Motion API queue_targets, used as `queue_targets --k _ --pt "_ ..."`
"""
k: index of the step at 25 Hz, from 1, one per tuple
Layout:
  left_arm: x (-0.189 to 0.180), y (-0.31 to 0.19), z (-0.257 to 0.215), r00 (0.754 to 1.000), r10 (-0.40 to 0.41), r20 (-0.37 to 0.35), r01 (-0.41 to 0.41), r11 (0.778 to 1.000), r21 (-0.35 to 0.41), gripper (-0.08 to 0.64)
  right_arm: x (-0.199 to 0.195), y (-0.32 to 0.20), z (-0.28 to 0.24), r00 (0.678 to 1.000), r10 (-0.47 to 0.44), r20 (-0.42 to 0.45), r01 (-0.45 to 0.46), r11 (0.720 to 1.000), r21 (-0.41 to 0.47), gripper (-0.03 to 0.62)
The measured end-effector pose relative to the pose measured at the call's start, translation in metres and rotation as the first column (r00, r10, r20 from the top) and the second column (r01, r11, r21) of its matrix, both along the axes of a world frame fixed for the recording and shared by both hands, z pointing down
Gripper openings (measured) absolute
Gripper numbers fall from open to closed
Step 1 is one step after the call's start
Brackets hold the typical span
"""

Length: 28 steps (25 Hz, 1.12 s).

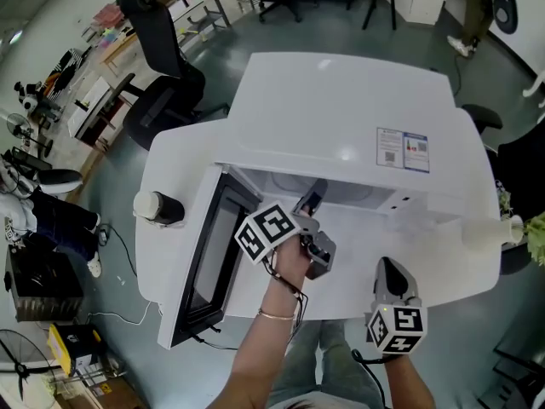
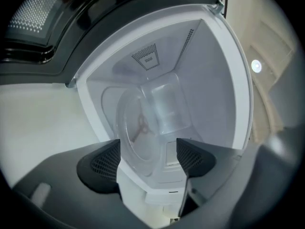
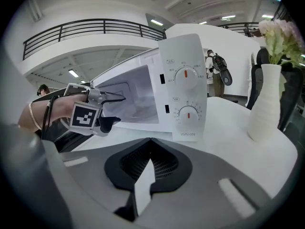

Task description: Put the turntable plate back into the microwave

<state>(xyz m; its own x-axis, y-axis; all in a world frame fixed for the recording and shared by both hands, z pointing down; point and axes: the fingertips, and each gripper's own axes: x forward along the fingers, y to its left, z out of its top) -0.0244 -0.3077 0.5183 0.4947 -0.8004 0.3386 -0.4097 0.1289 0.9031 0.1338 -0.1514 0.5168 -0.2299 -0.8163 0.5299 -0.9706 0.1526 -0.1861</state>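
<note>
The glass turntable plate (image 2: pixel 143 128) lay inside the open microwave (image 1: pixel 341 109), its near rim between the wide-spread jaws of the left gripper (image 2: pixel 148 151), neither pad pressing it. A snag on that rim would likely drag the plate off its seat. The left hand (image 1: pixel 288 261) reached into the opening, rolled sideways. The right gripper (image 3: pixel 148 163) waited outside, jaws closed and empty.

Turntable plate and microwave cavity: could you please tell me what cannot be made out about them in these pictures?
- Left gripper view: the turntable plate is clear glass, so whether it sits on its hub is unclear.
- Head view: the top of the microwave hides the cavity floor and the plate.
- Right gripper view: the left gripper covers part of the cavity mouth; the dial markings are too small to read.
</note>
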Motion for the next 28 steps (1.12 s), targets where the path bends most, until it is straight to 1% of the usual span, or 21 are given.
queue_targets --k 6,9,12,15,18,21,25,27,28 --pt "-0.001 0.016 -0.015 0.998 0.027 0.061 -0.029 0.999 0.019 0.357 -0.009 -0.003 -0.012 1.000 -0.013 0.005 0.013 1.000 0.016 0.009" --pt "-0.001 0.029 -0.023 0.993 0.050 0.106 -0.053 0.998 0.027 0.357 -0.012 -0.004 -0.021 1.000 -0.016 0.008 0.016 0.999 0.030 0.009" --pt "0.003 0.044 -0.038 0.982 0.090 0.167 -0.101 0.993 0.059 0.357 -0.016 -0.005 -0.031 1.000 -0.017 0.011 0.017 0.999 0.041 0.009" --pt "0.007 0.059 -0.056 0.959 0.130 0.253 -0.162 0.981 0.110 0.357 -0.020 -0.004 -0.040 1.000 -0.020 0.019 0.019 0.999 0.049 0.009" --pt "0.007 0.067 -0.078 0.917 0.145 0.371 -0.220 0.961 0.166 0.357 -0.024 -0.006 -0.052 0.999 -0.031 0.022 0.029 0.997 0.069 0.009" --pt "0.003 0.074 -0.102 0.858 0.137 0.495 -0.275 0.936 0.219 0.356 -0.027 -0.006 -0.066 0.999 -0.041 0.020 0.039 0.995 0.090 0.009" --pt "-0.009 0.081 -0.130 0.770 0.081 0.633 -0.323 0.905 0.276 0.302 -0.032 -0.007 -0.086 0.998 -0.051 0.019 0.049 0.991 0.122 0.009" --pt "-0.014 0.083 -0.142 0.731 0.053 0.680 -0.340 0.893 0.295 0.267 -0.033 -0.007 -0.098 0.998 -0.053 0.022 0.049 0.989 0.139 0.009" --pt "-0.016 0.084 -0.148 0.716 0.039 0.697 -0.347 0.887 0.306 0.250 -0.033 -0.008 -0.105 0.998 -0.053 0.022 0.049 0.987 0.150 0.009"
